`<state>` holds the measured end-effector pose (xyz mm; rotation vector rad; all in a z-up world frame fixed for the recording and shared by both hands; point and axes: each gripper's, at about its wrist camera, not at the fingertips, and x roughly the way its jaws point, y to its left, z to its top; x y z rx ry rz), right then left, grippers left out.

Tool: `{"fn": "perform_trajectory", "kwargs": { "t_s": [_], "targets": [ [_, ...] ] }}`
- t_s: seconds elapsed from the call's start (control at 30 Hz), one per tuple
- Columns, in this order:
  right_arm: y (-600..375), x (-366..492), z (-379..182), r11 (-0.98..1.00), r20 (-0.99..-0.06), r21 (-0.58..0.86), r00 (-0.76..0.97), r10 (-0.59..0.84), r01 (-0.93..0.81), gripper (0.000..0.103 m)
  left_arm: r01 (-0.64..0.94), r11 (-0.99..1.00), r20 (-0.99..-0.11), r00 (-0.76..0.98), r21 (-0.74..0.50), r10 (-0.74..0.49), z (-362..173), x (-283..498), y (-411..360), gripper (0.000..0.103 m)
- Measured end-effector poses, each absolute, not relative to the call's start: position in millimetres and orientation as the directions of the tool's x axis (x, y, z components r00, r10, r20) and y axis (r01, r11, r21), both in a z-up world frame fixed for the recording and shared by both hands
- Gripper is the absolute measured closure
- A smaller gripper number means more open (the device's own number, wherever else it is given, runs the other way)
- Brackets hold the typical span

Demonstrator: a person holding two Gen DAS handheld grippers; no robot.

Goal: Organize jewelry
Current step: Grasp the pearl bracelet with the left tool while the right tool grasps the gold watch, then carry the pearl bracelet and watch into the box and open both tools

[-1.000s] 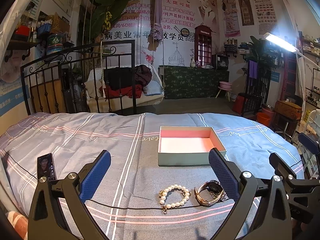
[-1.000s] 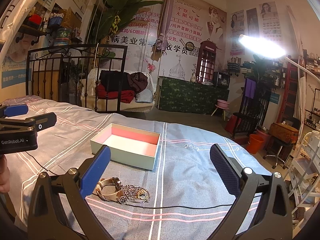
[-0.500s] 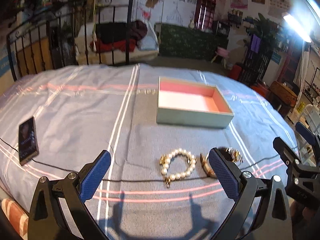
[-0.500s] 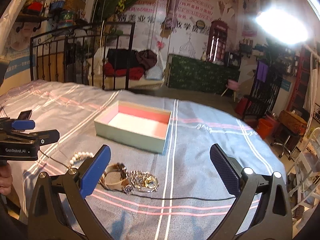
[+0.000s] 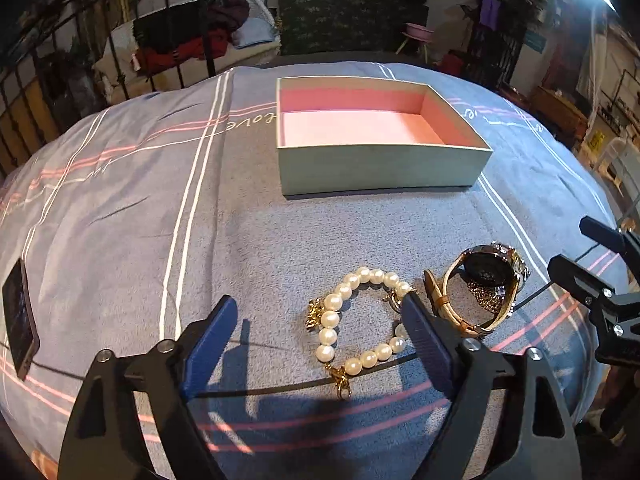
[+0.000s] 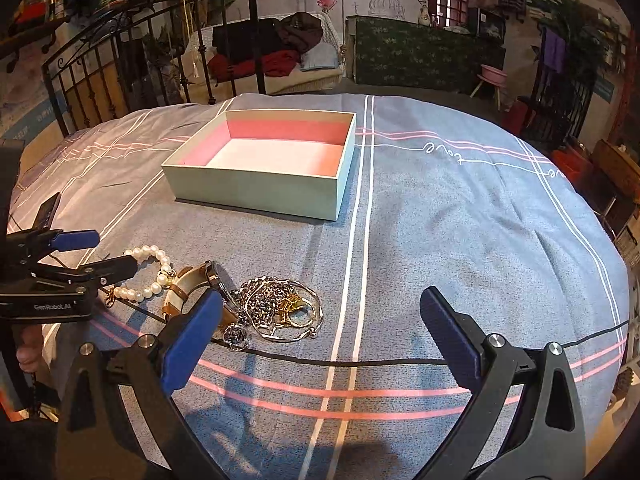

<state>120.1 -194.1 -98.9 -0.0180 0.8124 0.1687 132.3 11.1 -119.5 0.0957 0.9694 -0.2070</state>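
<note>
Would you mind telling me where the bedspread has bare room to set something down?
Bare: right of the box and jewelry pile, and between the phone and pearl bracelet. Crowded: bracelet, watch and pile.

The bed is viewed from low and close in both views, each looking forward and downward between its own blue fingers. In the left wrist view, the box [image 5: 376,148] is seen at 12 o'clock and the pearl bracelet [image 5: 360,320] near centre. In the right wrist view, the same box [image 6: 264,168] lies at 11 o'clock and the bracelet [image 6: 144,276] at 9 o'clock. Box, bracelet and watch [image 5: 480,292] are shared.
</note>
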Motion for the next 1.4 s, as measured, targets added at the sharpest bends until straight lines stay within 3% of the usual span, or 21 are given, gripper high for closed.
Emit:
{"fn": "perform_trajectory", "kwargs": {
  "t_s": [0.17, 0.2, 0.37, 0.4, 0.43, 0.57, 0.63, 0.87, 0.93, 1.4],
  "targets": [
    [-190, 130, -106, 0.980, -0.742, 0.070, 0.646, 0.177, -0.188, 0.006, 0.298, 0.955, -0.835, 0.523, -0.008, -0.170, -130, 140, 2, 0.032],
    [-190, 133, -107, 0.978, -0.744, 0.075, 0.643, 0.184, -0.192, 0.006, 0.311, 0.950, -0.833, 0.526, 0.000, -0.172, -131, 141, 1, 0.037],
    [-186, 139, -108, 0.966, -0.741, 0.126, 0.626, 0.242, -0.225, 0.007, 0.351, 0.936, -0.830, 0.531, 0.031, -0.171, -136, 147, -3, 0.077],
    [-183, 140, -107, 0.961, -0.738, 0.137, 0.622, 0.261, -0.240, 0.011, 0.357, 0.933, -0.828, 0.533, 0.031, -0.177, -135, 145, -4, 0.086],
    [-178, 141, -107, 0.955, -0.738, 0.142, 0.616, 0.277, -0.259, 0.015, 0.358, 0.933, -0.826, 0.535, 0.029, -0.179, -134, 144, -5, 0.088],
    [-155, 144, -111, 0.933, -0.747, 0.127, 0.587, 0.312, -0.336, 0.033, 0.334, 0.942, -0.812, 0.553, 0.011, -0.186, -128, 143, -2, 0.088],
    [-146, 147, -117, 0.927, -0.764, 0.118, 0.564, 0.314, -0.357, 0.048, 0.329, 0.944, -0.801, 0.566, 0.006, -0.193, -123, 143, 0, 0.088],
    [-139, 150, -129, 0.926, -0.790, 0.089, 0.540, 0.290, -0.367, 0.077, 0.314, 0.949, -0.766, 0.612, 0.008, -0.196, -104, 139, 0, 0.088],
    [-140, 148, -126, 0.923, -0.782, 0.088, 0.547, 0.297, -0.376, 0.091, 0.307, 0.952, -0.760, 0.620, 0.004, -0.197, -99, 138, 0, 0.088],
    [-158, 141, -99, 0.929, -0.725, 0.099, 0.614, 0.313, -0.356, 0.091, 0.299, 0.954, -0.728, 0.648, -0.028, -0.224, -82, 133, -1, 0.088]
  ]
}}
